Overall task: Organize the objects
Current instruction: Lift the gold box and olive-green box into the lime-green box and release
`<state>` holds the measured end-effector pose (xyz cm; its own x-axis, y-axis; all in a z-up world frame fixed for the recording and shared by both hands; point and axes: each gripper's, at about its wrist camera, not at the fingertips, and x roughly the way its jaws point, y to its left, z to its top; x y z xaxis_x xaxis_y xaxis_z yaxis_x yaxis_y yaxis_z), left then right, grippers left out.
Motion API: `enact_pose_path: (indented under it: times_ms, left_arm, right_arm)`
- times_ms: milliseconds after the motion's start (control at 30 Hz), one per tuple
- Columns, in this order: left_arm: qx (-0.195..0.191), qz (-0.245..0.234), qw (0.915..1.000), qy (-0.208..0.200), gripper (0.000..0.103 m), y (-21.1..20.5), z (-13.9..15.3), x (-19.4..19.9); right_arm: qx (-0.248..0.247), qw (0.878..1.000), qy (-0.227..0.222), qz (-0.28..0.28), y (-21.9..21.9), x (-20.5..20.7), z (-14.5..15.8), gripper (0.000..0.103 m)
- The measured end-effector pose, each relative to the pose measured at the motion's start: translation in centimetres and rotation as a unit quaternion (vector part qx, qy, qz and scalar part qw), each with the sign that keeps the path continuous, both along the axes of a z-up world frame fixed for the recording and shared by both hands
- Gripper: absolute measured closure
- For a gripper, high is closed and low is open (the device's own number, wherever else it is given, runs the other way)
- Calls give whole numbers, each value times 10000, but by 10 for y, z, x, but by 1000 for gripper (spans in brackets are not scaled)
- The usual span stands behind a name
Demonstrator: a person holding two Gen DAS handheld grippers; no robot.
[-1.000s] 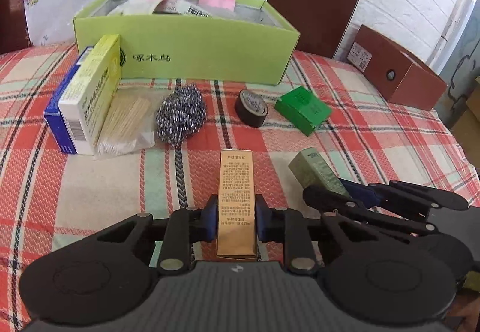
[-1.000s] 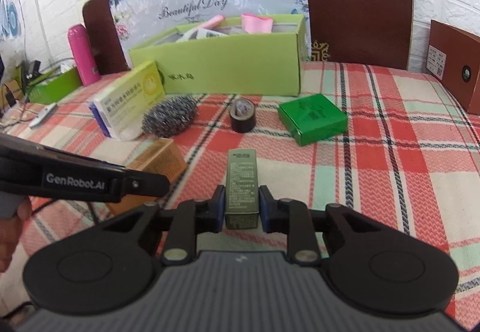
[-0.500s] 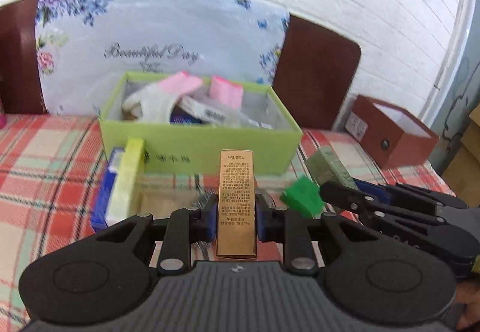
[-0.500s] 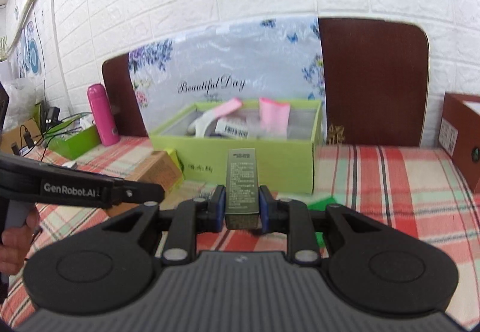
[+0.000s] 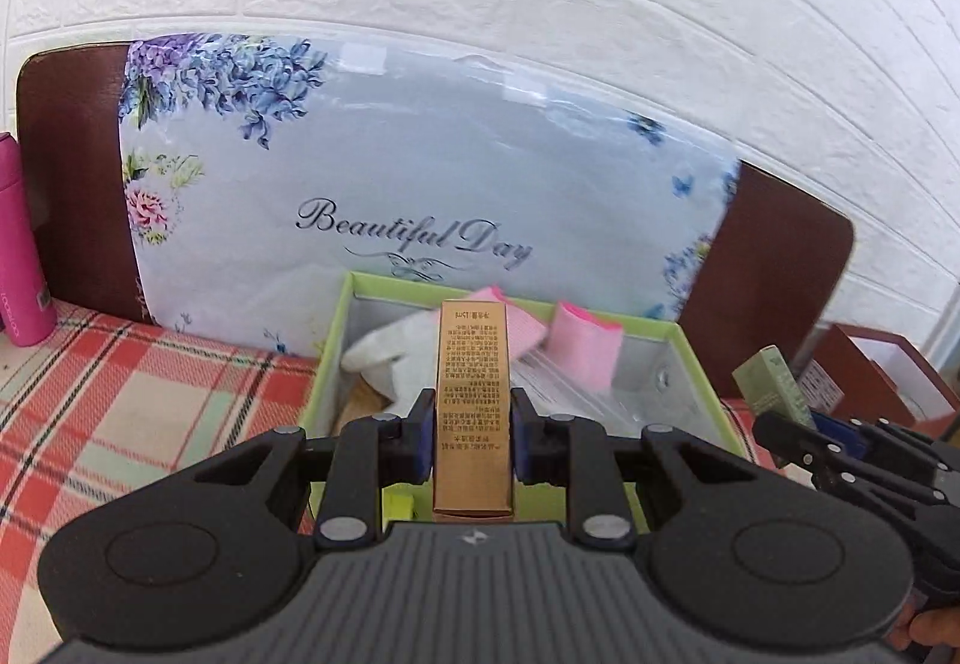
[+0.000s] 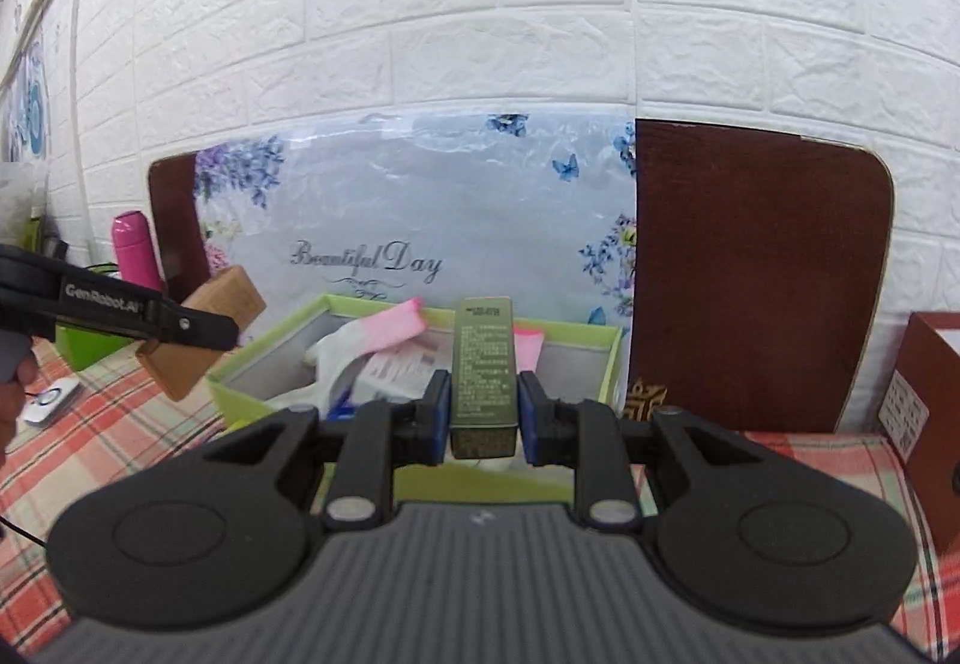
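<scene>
My left gripper (image 5: pixel 471 436) is shut on a slim gold carton (image 5: pixel 473 388), held in the air over the near wall of the open green box (image 5: pixel 696 358). My right gripper (image 6: pixel 483 412) is shut on a slim olive-green carton (image 6: pixel 483 364), also raised above the green box (image 6: pixel 612 364). Each gripper shows in the other's view: the left one with the gold carton (image 6: pixel 201 340) at the left, the right one with the olive carton (image 5: pixel 774 385) at the right. Inside the box lie a white glove, pink items and packets.
A floral "Beautiful Day" package (image 5: pixel 420 196) leans on brown chairs (image 6: pixel 756 268) behind the box. A pink bottle (image 5: pixel 21 256) stands at the far left, a brown open box (image 5: pixel 870 382) at the right. The red plaid tablecloth (image 5: pixel 120 394) covers the table.
Both grippers have risen off the table with their cartons and moved forward to the green box. The items on the cloth in front of the box have dropped out of view.
</scene>
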<state>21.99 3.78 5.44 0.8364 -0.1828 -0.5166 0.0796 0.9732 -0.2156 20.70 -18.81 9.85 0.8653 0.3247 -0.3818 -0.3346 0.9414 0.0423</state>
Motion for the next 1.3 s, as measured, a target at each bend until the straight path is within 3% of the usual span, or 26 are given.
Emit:
enact_pose_path:
  times_ms: [300, 333, 367, 400, 433, 467, 567, 667, 733, 1000, 1300]
  left_arm:
    - [47, 212, 9997, 61, 78, 11, -19, 54]
    - [72, 264, 9996, -23, 66, 12, -23, 55]
    - [125, 316, 9994, -30, 34, 12, -26, 57]
    - [190, 399, 9990, 20, 21, 13, -29, 57]
    - [224, 473, 9986, 1, 17, 14, -31, 56]
    - [218, 490, 9985, -54, 17, 15, -32, 54]
    - [107, 522, 9986, 11, 17, 19, -33, 51]
    - [-36, 550, 9985, 71, 17, 21, -28, 45]
    - [-53, 562, 9984, 58, 17, 18, -22, 36]
    - [401, 390, 9984, 6, 17, -7, 1, -14]
    - [495, 199, 9985, 110, 17, -23, 0, -65]
  right_arm:
    - [-274, 9996, -15, -32, 16, 73, -24, 79]
    - [-360, 9994, -7, -12, 18, 78, -28, 64]
    - [-413, 9991, 52, -10, 20, 80, -33, 55]
    - [-409, 9991, 52, -19, 20, 80, -37, 43]
    - [-409, 9992, 21, -14, 19, 78, -41, 39]
    - [-434, 9991, 3, -31, 19, 75, -45, 38]
    - [-484, 9986, -101, -199, 17, 66, -50, 19]
    - [-376, 9990, -102, -225, 12, 56, -46, 14]
    - [-277, 9992, -120, -260, 7, 46, -40, 0]
    - [-46, 9992, -347, -202, -2, -13, -9, 0]
    - [79, 9992, -385, -98, -10, -77, 2, 0]
